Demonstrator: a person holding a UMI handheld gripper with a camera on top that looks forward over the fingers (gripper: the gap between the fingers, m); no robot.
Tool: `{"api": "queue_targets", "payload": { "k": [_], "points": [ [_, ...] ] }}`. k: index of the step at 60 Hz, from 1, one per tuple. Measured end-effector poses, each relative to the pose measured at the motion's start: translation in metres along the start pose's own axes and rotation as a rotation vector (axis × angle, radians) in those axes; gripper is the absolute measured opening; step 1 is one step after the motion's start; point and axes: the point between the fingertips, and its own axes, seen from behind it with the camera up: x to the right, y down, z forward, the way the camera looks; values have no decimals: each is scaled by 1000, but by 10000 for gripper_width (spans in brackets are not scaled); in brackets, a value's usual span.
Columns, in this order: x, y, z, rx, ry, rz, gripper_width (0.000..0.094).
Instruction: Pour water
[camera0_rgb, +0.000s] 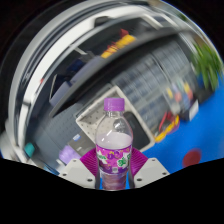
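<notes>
A clear plastic water bottle (114, 140) with a purple cap and a purple, green and white label stands upright between my two fingers. My gripper (113, 168) is shut on the bottle: both magenta pads (86, 160) press on its sides at the label. The bottle is held up off the table, and the whole scene behind it looks tilted. No cup or other vessel for the water shows clearly.
Behind the bottle is a white square tray or box (92, 122) on a cluttered table. A dark keyboard-like grid (155, 85) lies beyond it, a blue surface (195, 140) to the right, and yellow and red items (118, 44) farther off.
</notes>
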Motion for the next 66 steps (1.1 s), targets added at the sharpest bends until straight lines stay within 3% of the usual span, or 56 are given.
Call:
{"api": "queue_targets", "payload": {
  "k": [7,15,30,44,48,50,66],
  "points": [
    [29,-38,-3,69,56,-372,390],
    [63,-68,-9,54,199,-639,390],
    [165,-46,-6,-28,312,-711,388],
    [218,-29,4,-18,350,-669,390],
    [234,-12,4,-56,372,-672,406],
    [227,-16,4,2,354,-682,410],
    [234,-22,-13,101,363,-583,430]
  ]
}}
